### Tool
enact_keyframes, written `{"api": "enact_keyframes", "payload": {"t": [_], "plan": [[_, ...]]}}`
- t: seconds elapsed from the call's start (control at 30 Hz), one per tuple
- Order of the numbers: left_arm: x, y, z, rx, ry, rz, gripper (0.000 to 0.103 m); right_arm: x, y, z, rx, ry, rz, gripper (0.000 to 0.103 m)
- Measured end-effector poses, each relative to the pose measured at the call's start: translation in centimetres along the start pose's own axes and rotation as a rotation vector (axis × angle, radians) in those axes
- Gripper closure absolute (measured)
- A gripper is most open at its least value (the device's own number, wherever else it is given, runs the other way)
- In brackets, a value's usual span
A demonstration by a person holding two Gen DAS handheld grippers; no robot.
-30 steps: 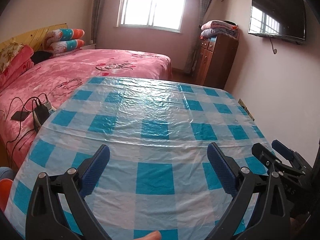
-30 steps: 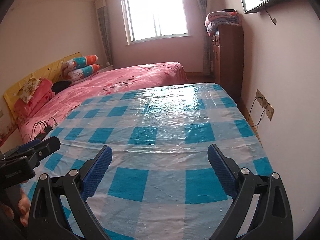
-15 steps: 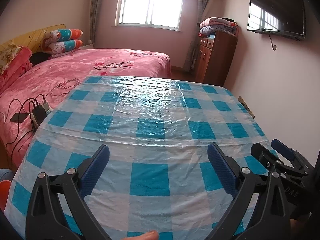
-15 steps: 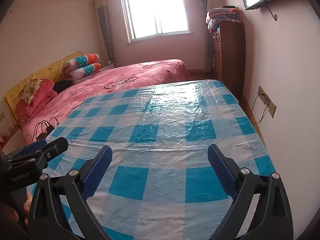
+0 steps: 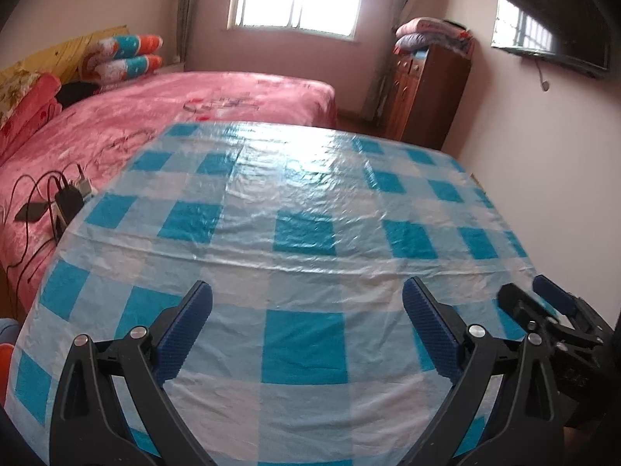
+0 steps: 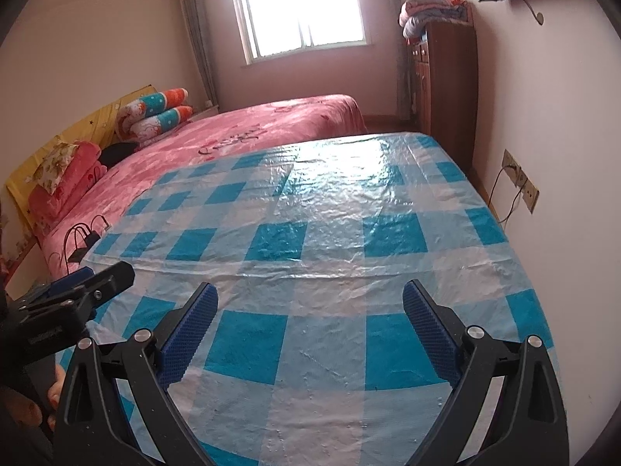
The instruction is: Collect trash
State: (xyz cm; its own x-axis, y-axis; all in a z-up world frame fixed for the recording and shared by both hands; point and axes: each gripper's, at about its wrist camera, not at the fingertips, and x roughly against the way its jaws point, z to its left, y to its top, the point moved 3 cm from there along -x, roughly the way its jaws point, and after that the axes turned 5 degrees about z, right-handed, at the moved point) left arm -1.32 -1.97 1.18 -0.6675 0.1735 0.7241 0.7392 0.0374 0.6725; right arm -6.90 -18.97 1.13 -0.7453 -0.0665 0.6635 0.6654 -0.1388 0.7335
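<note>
Fingers (image 5: 427, 322) spread wide over tablecloth (image 5: 302, 240).

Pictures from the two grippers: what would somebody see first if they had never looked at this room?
First the shiny blue-and-white checked tablecloth, filling the middle right under the open left gripper and right gripper. Then the pink bed behind it on the left, and the bright window at the far wall.

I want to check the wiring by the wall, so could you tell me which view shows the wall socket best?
The right wrist view shows it best: the wall socket sits in full on the right-hand wall beside the checked tablecloth, with a cable hanging from it. In the left wrist view only a sliver of it peeks past the cloth's edge.
</note>
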Motion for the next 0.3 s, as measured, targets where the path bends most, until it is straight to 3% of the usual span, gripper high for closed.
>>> {"api": "enact_keyframes", "payload": {"t": [0.3], "plan": [[-4.3,-0.5,1.4,0.080,0.038,0.160,0.004,-3.0,-0.2,-0.4,-0.041,-0.049,0.145,0.006]]}}
